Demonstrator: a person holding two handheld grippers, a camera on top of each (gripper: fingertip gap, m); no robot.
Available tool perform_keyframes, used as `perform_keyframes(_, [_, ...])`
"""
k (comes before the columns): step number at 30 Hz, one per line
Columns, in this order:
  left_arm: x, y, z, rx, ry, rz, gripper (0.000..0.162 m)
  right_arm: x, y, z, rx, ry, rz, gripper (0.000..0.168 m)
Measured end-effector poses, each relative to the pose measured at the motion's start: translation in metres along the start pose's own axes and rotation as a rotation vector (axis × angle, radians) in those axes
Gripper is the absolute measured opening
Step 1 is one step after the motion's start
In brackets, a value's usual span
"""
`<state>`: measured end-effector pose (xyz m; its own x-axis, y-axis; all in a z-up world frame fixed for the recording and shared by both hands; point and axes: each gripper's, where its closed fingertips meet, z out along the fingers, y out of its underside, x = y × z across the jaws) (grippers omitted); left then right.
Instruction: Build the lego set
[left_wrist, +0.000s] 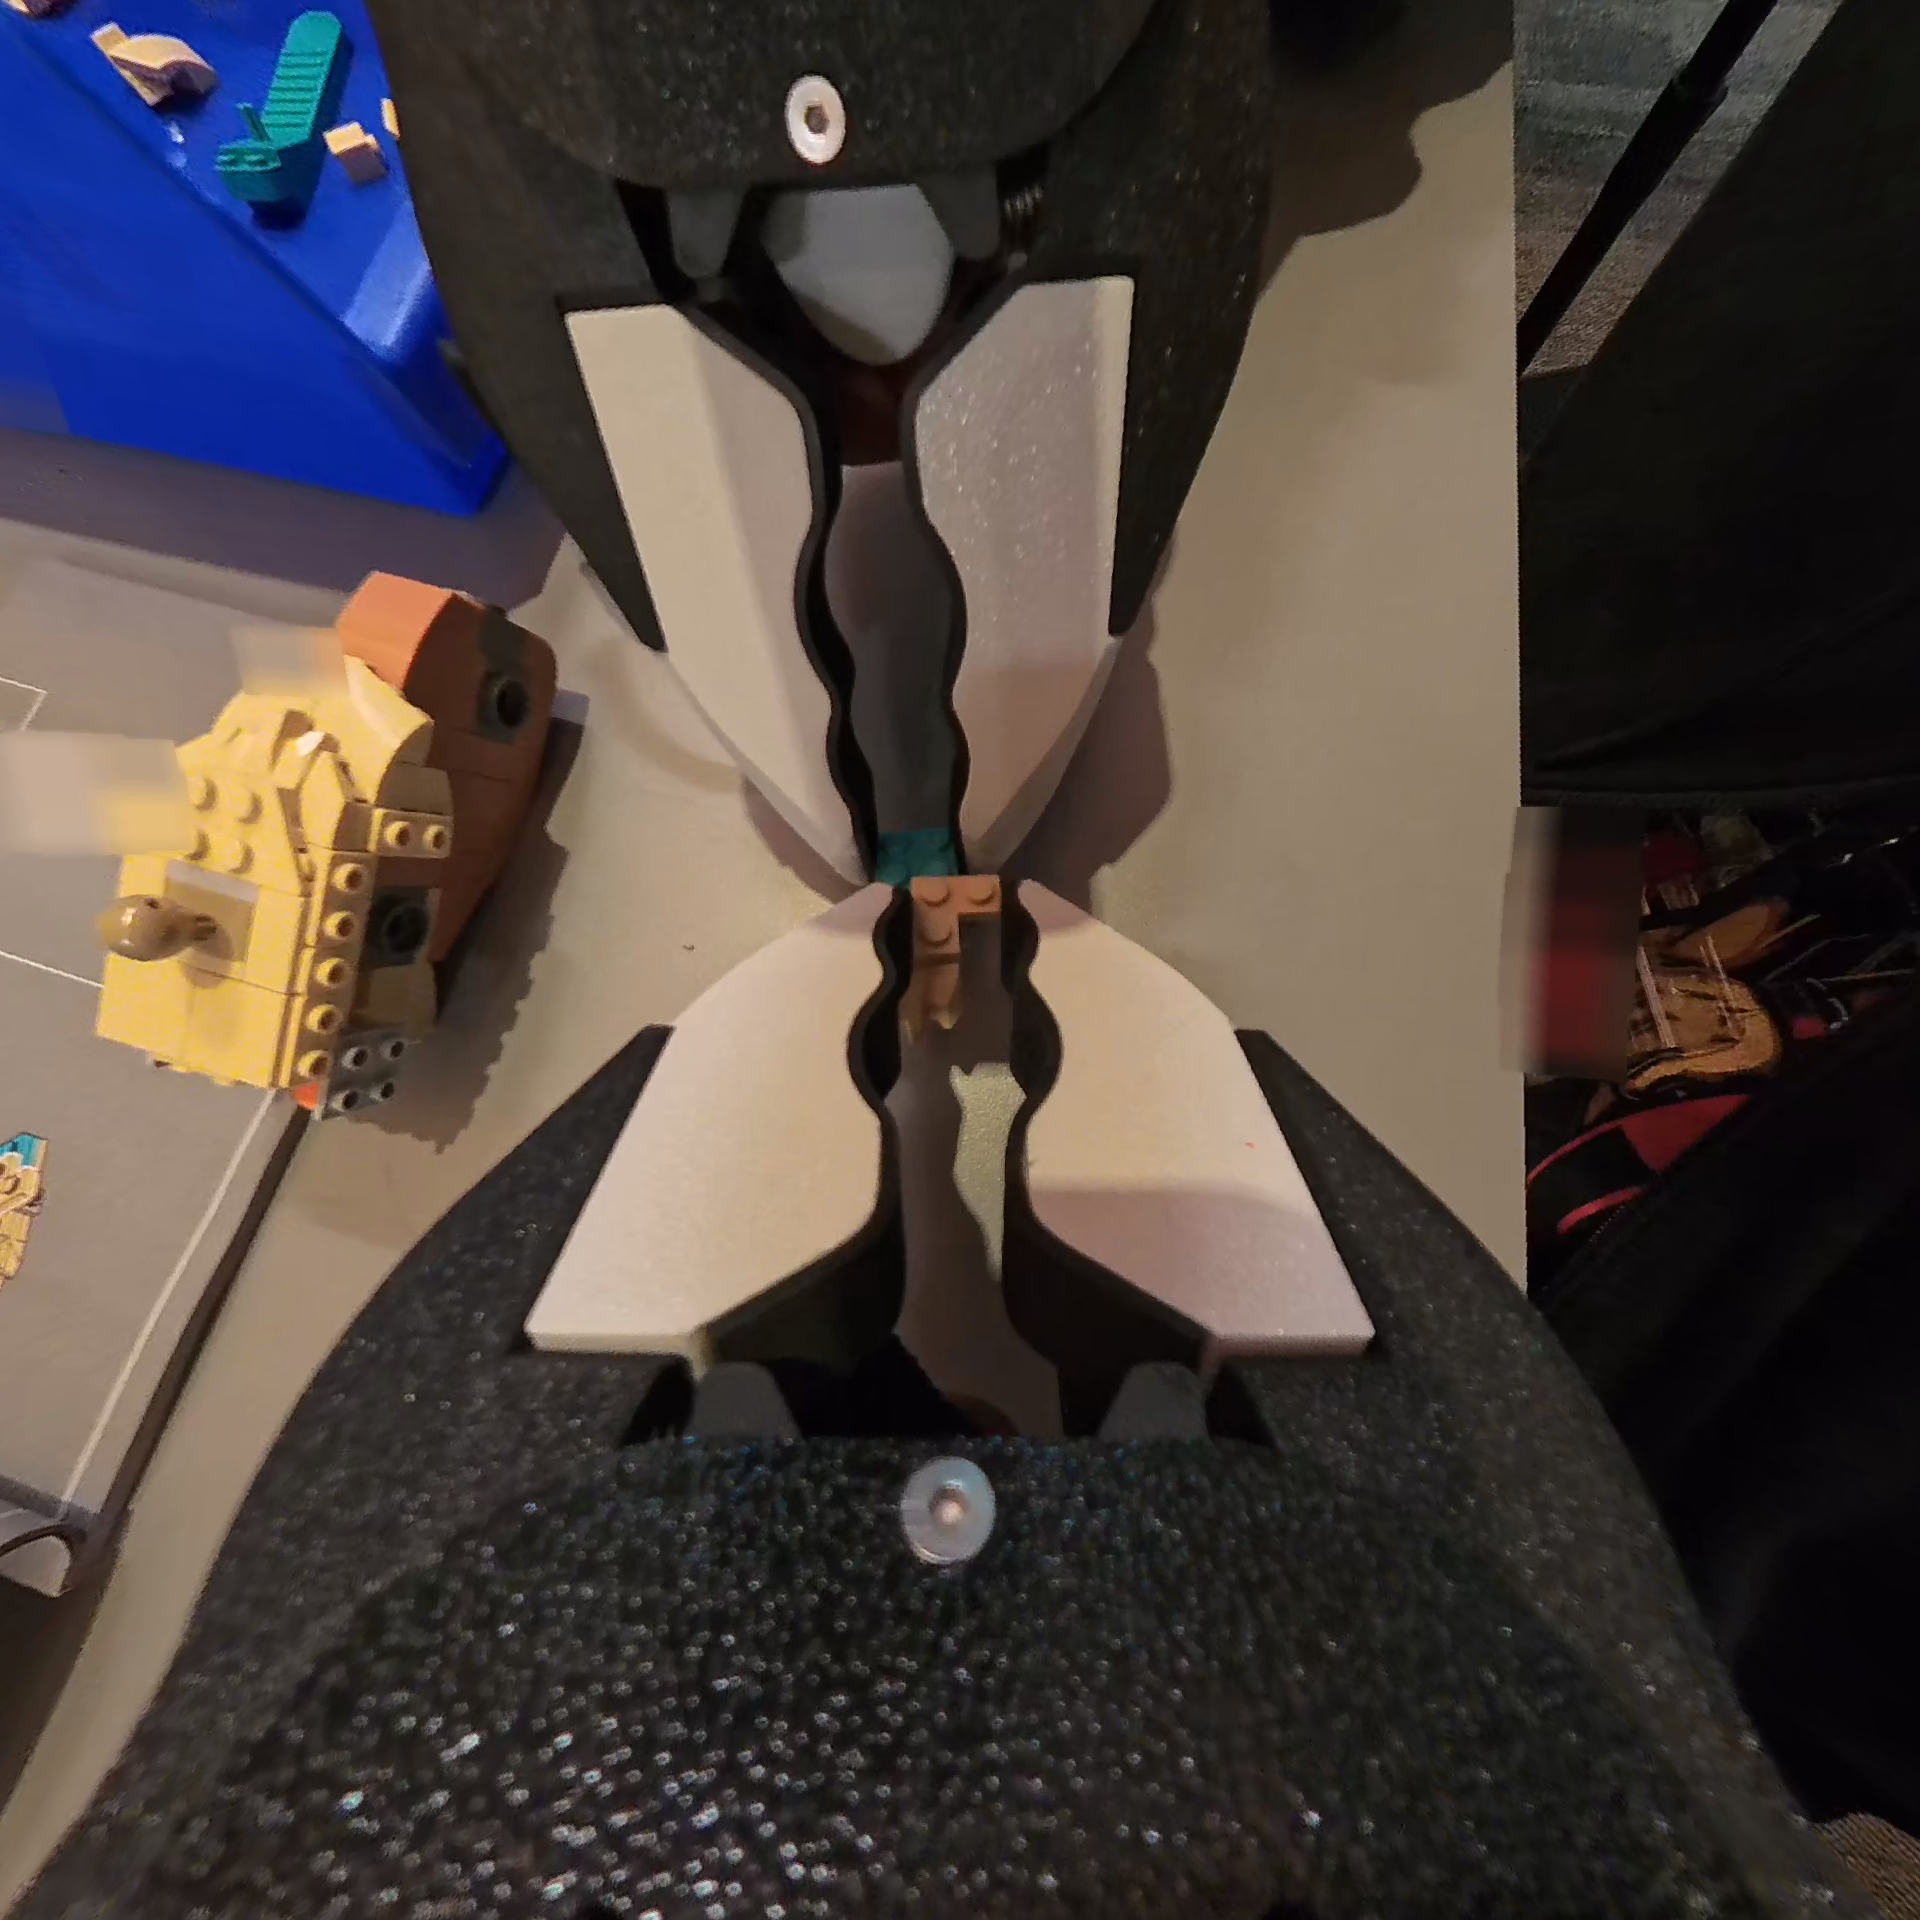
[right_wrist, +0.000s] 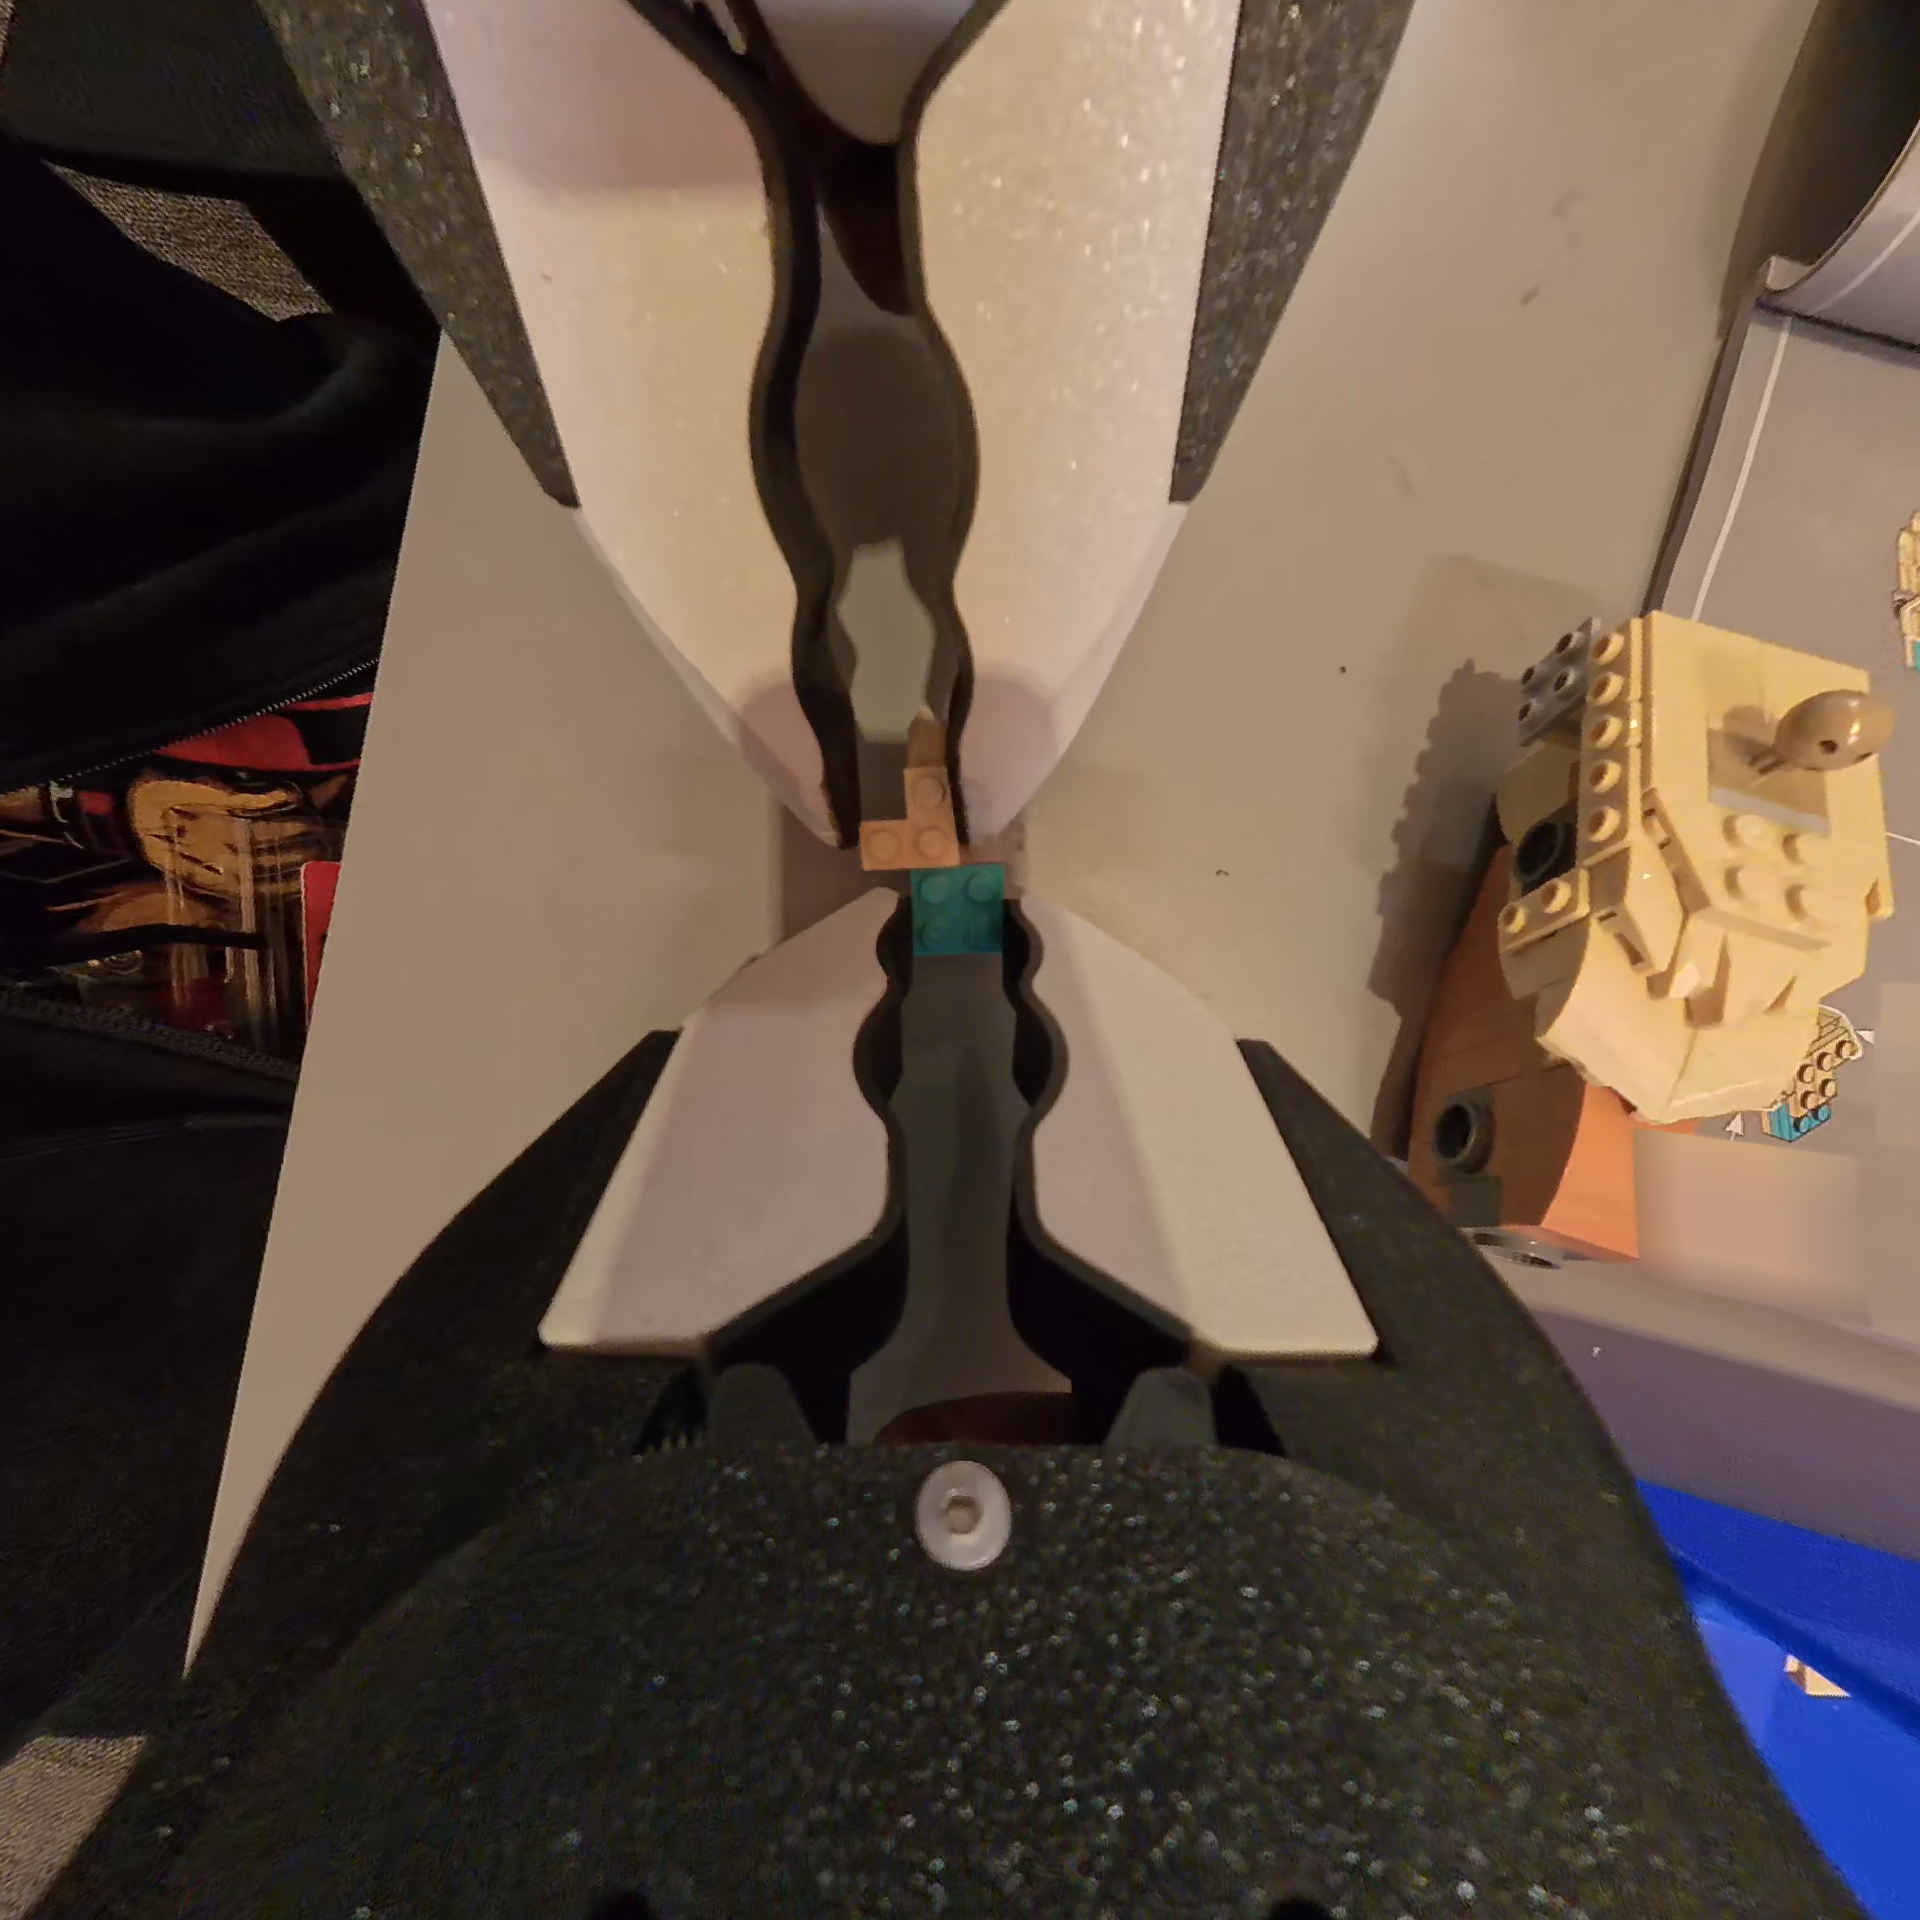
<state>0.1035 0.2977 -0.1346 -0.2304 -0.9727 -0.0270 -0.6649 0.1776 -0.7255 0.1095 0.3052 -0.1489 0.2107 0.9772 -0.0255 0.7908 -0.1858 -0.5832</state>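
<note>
In the left wrist view my left gripper (left_wrist: 954, 920) is shut on a small tan L-shaped lego piece (left_wrist: 951, 914) with a claw-like end. Facing it tip to tip, my right gripper (left_wrist: 914, 842) is shut on a teal plate (left_wrist: 914, 854). In the right wrist view my right gripper (right_wrist: 956, 920) holds the teal plate (right_wrist: 956, 914), and my left gripper (right_wrist: 906, 821) holds the tan piece (right_wrist: 912, 826) just above it. The two pieces touch at their edges. A partly built tan and brown model (left_wrist: 312, 873) lies on its side on the table, also in the right wrist view (right_wrist: 1683, 894).
A blue tray (left_wrist: 156, 312) at the far left holds a long teal piece (left_wrist: 286, 114) and small tan pieces (left_wrist: 156, 62). An instruction booklet (left_wrist: 104, 1195) lies under the model. The table edge (left_wrist: 1519, 935) runs along the right, with dark bags (left_wrist: 1714, 1018) beyond it. My two grippers' fingertips are within a few centimetres of each other.
</note>
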Motion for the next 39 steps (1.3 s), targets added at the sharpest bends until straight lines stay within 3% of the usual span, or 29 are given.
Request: perform_keyframes(39, [0.0051,0.0002,-0.0015,0.119,0.128,0.010,0.017,-0.0070,-0.0008,0.0026,0.013,-0.043,-0.018,0.016])
